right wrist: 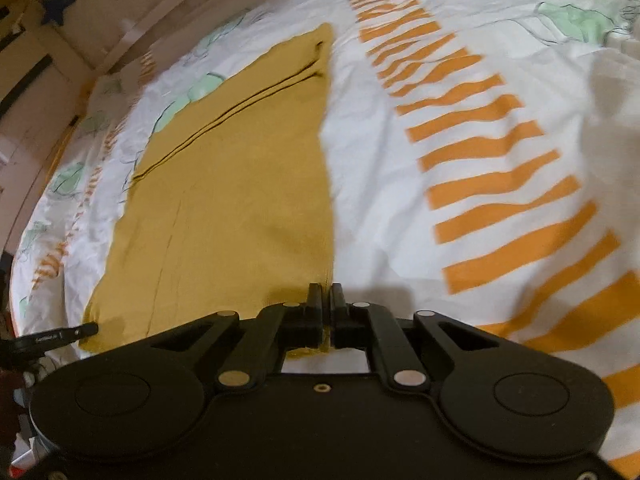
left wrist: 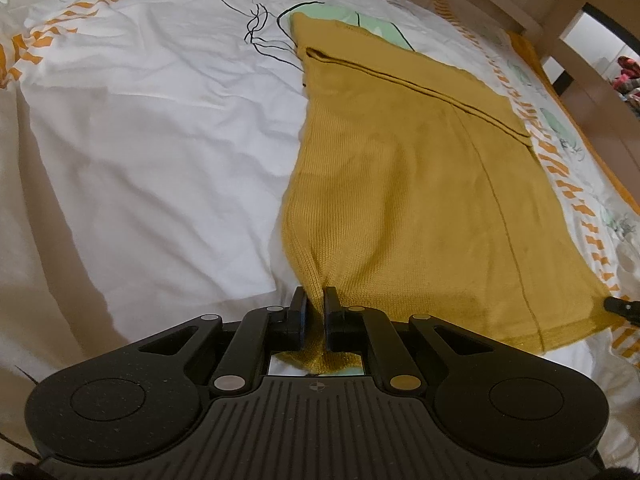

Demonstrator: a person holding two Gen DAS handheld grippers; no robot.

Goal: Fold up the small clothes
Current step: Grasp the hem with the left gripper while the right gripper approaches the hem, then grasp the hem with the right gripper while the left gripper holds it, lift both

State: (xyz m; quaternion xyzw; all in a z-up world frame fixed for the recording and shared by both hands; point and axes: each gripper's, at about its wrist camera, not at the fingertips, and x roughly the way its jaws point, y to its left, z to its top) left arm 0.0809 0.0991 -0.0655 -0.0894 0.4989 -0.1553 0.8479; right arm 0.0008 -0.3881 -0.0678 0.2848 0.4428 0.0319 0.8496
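A mustard-yellow knit garment (left wrist: 420, 184) lies spread flat on the bed, with a folded band across its far end. My left gripper (left wrist: 315, 296) is shut on its near left corner, and the fabric bunches between the fingers. In the right wrist view the same garment (right wrist: 236, 184) stretches away from me, and my right gripper (right wrist: 326, 294) is shut on its near right corner. Each gripper's tip shows in the other's view, the right gripper (left wrist: 620, 305) and the left gripper (right wrist: 76, 334), at the opposite near corner.
The bed is covered with a white duvet (left wrist: 160, 140) with orange stripes (right wrist: 500, 184) and green leaf prints. A wooden bed frame (left wrist: 568, 20) runs along the far side. A dark star decoration (right wrist: 58, 10) hangs on the wall.
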